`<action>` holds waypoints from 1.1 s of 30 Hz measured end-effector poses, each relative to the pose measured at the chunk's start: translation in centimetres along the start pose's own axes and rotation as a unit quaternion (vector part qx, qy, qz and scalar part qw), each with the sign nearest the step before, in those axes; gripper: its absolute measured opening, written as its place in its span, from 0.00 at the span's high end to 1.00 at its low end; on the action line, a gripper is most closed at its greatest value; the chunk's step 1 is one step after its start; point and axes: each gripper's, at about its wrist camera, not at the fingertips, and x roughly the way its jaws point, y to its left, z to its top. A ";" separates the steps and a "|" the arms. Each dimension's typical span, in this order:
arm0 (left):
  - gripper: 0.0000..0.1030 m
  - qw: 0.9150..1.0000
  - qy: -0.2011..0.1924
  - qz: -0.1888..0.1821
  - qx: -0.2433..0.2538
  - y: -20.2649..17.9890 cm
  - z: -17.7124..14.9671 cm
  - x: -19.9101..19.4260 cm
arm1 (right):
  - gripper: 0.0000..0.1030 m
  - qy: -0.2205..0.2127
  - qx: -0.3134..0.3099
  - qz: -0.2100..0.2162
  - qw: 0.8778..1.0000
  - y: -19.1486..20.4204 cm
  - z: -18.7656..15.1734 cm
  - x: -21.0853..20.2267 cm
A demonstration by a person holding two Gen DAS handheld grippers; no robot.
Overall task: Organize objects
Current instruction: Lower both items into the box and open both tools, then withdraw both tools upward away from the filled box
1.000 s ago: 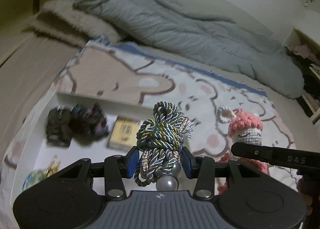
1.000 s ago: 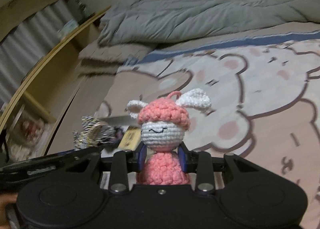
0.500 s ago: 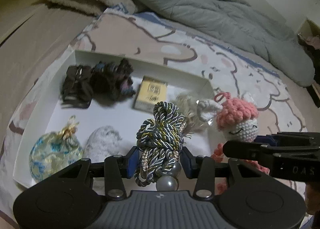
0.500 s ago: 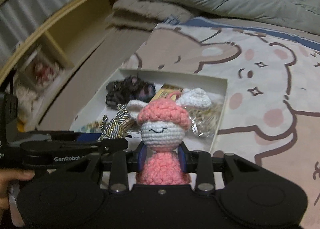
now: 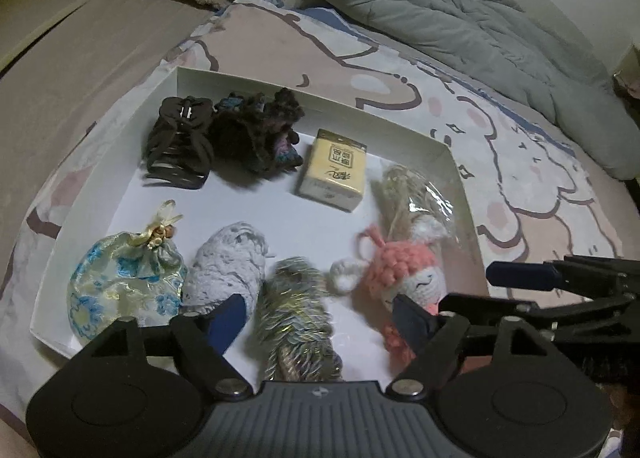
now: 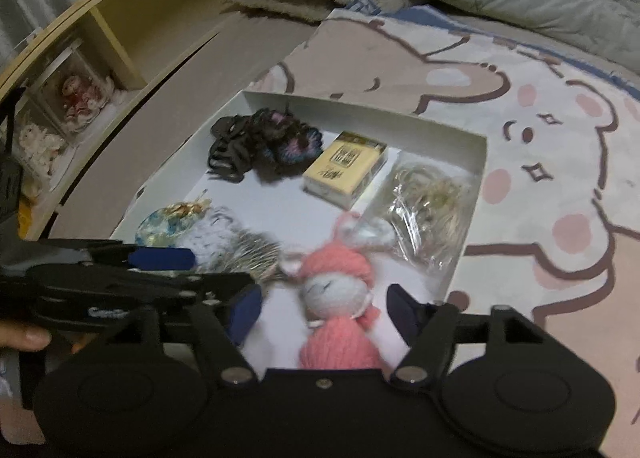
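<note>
A white shallow box (image 5: 248, 78) lies on the bed. My left gripper (image 5: 320, 318) is open, its jaws wide apart around a knotted blue-gold cord (image 5: 296, 314) that lies loose in the box's near edge. My right gripper (image 6: 324, 310) is open too, around a pink crocheted doll (image 6: 340, 314) that lies in the box; the doll also shows in the left wrist view (image 5: 404, 278). The box (image 6: 476, 162) also holds a yellow card pack (image 5: 334, 174), black hair clip (image 5: 180, 142), dark scrunchie (image 5: 256, 134), blue floral pouch (image 5: 120, 282), grey fuzzy item (image 5: 228, 266) and a clear bag (image 5: 416, 198).
A bear-print sheet (image 5: 520, 162) covers the bed to the right of the box. A grey quilt (image 5: 460, 18) is heaped at the back. A wooden shelf unit (image 6: 100, 46) with figurines stands to the left.
Both grippers came down over the box and opened. The cord and the doll dropped from the jaws into the box's near part.
</note>
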 end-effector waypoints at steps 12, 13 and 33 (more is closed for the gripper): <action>0.16 1.000 0.003 0.000 0.003 0.0 0.0 -0.2 | 0.32 -0.007 0.029 -0.006 1.000 -1.7 0.3 -0.5; 0.16 1.000 0.002 0.000 0.002 0.0 0.0 -0.2 | 0.32 -0.009 0.030 -0.005 1.000 -1.7 0.3 -0.6; 0.00 0.997 -0.074 0.005 0.031 -2.8 1.1 -6.6 | 0.25 -0.097 0.035 -0.010 0.995 -2.7 0.3 -7.5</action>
